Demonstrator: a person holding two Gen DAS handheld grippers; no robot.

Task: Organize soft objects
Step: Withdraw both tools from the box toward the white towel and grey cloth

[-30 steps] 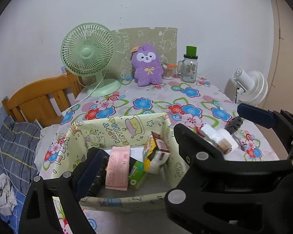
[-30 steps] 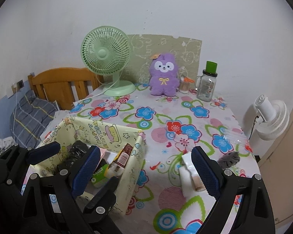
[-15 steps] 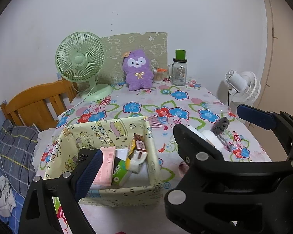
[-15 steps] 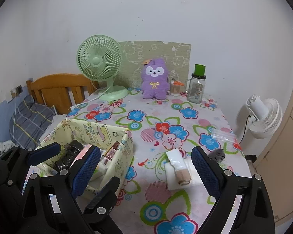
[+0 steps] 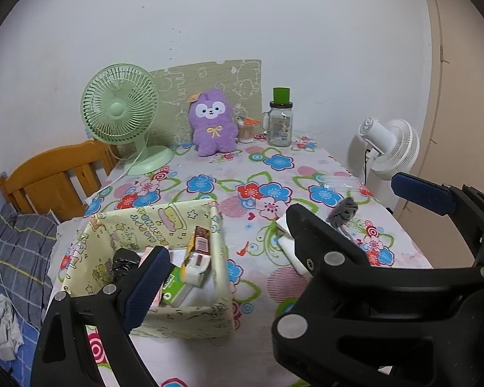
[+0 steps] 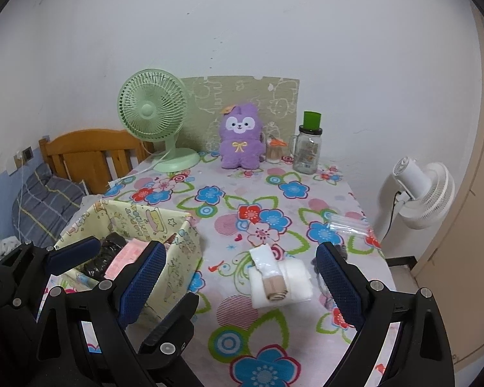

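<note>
A pale yellow cartoon-print fabric box [image 5: 164,222] [image 6: 138,222] stands at the table's near left, holding packets, a pink pack and a black bag. A white folded cloth with a beige roll [image 6: 279,282] lies right of the box; in the left wrist view it [image 5: 287,245] is mostly hidden by the other gripper. A grey soft item [image 5: 343,211] lies further right. A purple plush toy [image 5: 213,122] [image 6: 240,140] sits at the back. My left gripper [image 5: 274,232] is open and empty above the box. My right gripper [image 6: 238,282] is open and empty, level with the white cloth.
A green desk fan [image 5: 122,113] and a glass jar with a green lid [image 5: 280,119] stand at the back. A clear plastic bag [image 6: 348,225] lies near the right edge. A white fan [image 6: 422,190] stands beyond the table's right side, a wooden bed frame [image 5: 58,174] to the left.
Both grippers have drawn back and risen, so the table and box look farther away. Both stay open and empty. Nothing on the table has moved.
</note>
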